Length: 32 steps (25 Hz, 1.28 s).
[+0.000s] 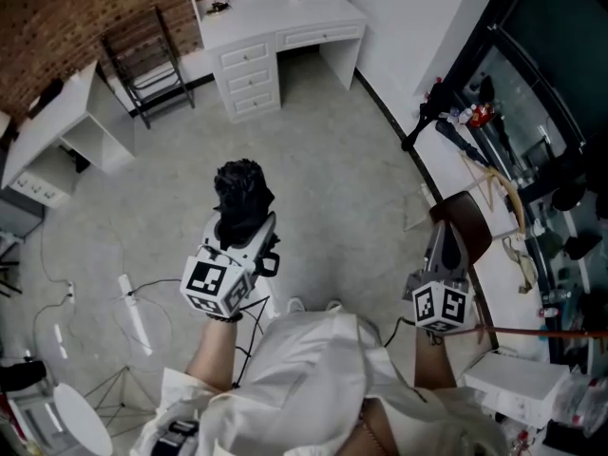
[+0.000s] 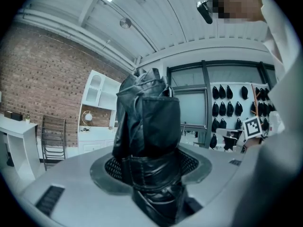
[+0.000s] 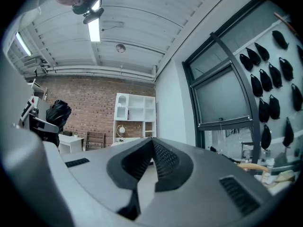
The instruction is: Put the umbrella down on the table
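The left gripper (image 1: pixel 245 228) is clenched on the folded black umbrella (image 1: pixel 242 196). Both of its jaws press on the sides of the bundle, which fills the space between them. The long axis of the umbrella follows the line of the jaws. Its free end, a crumpled bunch of black fabric, sticks out beyond the jaw tips and points toward the white desk (image 1: pixel 275 27). The umbrella is well apart from that desk, in the air above the grey floor (image 1: pixel 323 141). The right gripper (image 1: pixel 443 234) is to the right of the umbrella, also far from the desk. Its jaws are closed together, tip against tip, with nothing between them.
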{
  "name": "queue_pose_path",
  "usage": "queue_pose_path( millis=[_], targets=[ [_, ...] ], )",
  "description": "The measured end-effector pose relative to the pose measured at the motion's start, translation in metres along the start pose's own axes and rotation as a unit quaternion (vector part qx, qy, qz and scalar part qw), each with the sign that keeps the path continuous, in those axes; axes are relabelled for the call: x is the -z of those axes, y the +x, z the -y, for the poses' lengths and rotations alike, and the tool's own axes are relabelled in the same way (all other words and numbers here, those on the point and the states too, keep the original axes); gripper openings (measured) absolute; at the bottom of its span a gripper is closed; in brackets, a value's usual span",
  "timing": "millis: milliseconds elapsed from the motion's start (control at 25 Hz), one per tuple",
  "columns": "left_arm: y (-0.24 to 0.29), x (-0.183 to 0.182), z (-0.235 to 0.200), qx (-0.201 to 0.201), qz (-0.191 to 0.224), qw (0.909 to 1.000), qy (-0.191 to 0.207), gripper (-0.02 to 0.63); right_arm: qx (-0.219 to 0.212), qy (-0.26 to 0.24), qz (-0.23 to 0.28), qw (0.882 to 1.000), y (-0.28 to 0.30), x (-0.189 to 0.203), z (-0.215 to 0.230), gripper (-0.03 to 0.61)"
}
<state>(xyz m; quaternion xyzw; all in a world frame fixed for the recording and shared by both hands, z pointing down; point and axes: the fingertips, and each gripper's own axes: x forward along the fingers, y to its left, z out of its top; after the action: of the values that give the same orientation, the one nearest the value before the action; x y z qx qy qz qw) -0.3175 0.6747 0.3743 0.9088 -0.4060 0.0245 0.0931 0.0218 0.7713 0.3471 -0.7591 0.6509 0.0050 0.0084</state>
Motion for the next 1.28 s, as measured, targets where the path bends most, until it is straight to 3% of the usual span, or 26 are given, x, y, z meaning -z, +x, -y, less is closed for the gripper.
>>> queue_pose_path(
  millis=[720,1280],
  targets=[
    [0.0,0.007,-0.008,0.028,-0.01,0.9995,0.002,0.27,0.008,-0.013,-0.008,1.0,0.001,0.004,-0.017,0.018],
    [0.059,0.009,-0.027,0.019,-0.02,0.9996,0.003,0.27,0.003,0.0,-0.011,1.0,0.063,0.025,-0.006,0.018]
  ],
)
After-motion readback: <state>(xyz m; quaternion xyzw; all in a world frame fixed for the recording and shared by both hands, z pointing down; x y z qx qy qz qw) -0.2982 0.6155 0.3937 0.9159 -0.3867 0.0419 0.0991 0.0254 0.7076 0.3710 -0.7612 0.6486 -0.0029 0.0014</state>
